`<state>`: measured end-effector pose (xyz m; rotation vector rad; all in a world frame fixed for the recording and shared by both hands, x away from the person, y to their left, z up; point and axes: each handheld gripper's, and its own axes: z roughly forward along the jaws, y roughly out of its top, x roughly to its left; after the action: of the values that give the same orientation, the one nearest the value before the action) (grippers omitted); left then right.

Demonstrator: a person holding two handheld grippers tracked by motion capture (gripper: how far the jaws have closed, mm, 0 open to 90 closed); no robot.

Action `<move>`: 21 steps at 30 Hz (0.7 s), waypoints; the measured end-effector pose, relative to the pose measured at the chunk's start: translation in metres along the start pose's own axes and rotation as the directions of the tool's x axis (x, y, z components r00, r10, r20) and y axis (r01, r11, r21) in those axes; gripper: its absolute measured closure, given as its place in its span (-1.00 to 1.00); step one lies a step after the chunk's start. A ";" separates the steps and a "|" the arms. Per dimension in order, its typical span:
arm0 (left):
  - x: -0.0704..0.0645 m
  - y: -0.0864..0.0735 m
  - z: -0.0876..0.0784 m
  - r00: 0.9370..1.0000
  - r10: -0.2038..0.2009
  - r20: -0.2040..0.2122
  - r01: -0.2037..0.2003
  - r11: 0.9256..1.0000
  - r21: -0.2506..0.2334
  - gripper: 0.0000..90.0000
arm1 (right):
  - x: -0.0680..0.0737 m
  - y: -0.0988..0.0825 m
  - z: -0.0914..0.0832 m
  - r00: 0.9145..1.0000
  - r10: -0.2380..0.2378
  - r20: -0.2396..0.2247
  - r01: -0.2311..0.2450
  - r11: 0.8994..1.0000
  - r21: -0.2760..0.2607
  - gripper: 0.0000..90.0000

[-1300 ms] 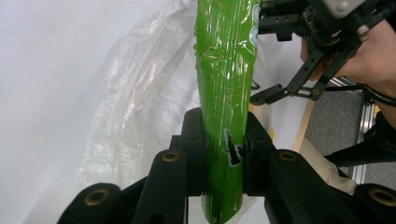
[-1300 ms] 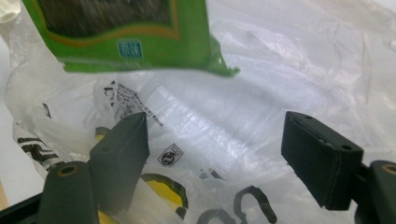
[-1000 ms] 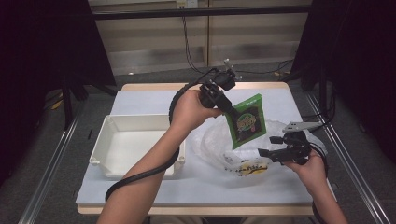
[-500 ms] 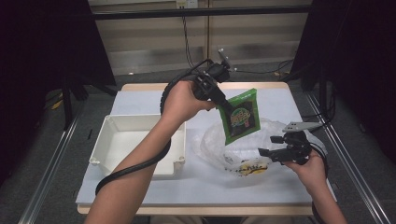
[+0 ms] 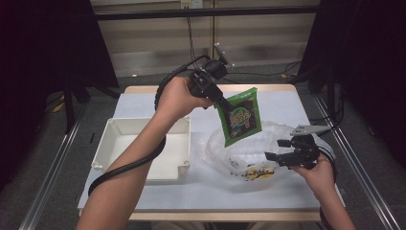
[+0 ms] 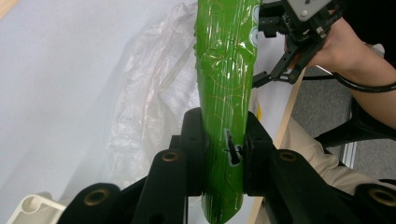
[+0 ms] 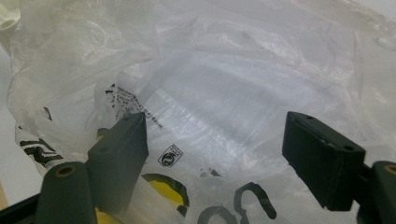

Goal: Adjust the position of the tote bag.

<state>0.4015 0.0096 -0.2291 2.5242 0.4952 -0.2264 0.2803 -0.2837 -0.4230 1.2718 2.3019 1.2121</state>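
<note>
My left gripper (image 6: 223, 156) pinches the light, crinkly green packet (image 5: 241, 120) by its top edge above the bag (image 5: 287, 139); my right gripper (image 7: 215, 158) gapes, empty.

Left gripper (image 5: 221, 101): black frame, black pistol-style handle, small grey plate on stalk at top. Thick black ribbed cable loops from it, along bare forearm toward lower left of high view. In left gripper view, its black jaw arms fill bottom of frame, each with brass-coloured ringed holes.

Right gripper (image 5: 276, 152): black, lower right of high view, grey three-cornered plate on top, thin black cable behind. In right gripper view, square matte black pads (image 7: 323, 158), brass ring at lower left.

Arms bare; beige trousers at right in left gripper view.
</note>
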 end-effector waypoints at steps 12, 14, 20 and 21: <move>0.013 -0.007 -0.014 1.000 -0.016 0.005 0.016 1.000 0.002 0.67 | -0.002 0.001 0.002 1.000 0.008 0.000 -0.008 1.000 0.001 -0.51; 0.013 -0.008 -0.017 1.000 -0.019 -0.012 0.020 1.000 0.010 0.67 | -0.001 0.001 0.002 1.000 0.008 -0.004 -0.008 1.000 0.002 -0.51; 0.020 -0.010 -0.025 1.000 -0.012 -0.013 0.012 0.999 0.033 0.67 | 0.000 -0.001 0.002 1.000 0.011 -0.002 -0.011 1.000 0.007 -0.51; 0.022 -0.012 -0.026 1.000 -0.021 -0.011 0.021 0.999 0.027 0.67 | 0.000 -0.001 0.002 1.000 0.012 0.000 -0.012 1.000 0.006 -0.51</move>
<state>0.4181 0.0398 -0.2196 2.5489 0.5265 -0.2287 0.2808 -0.2826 -0.4252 1.2899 2.3027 1.2103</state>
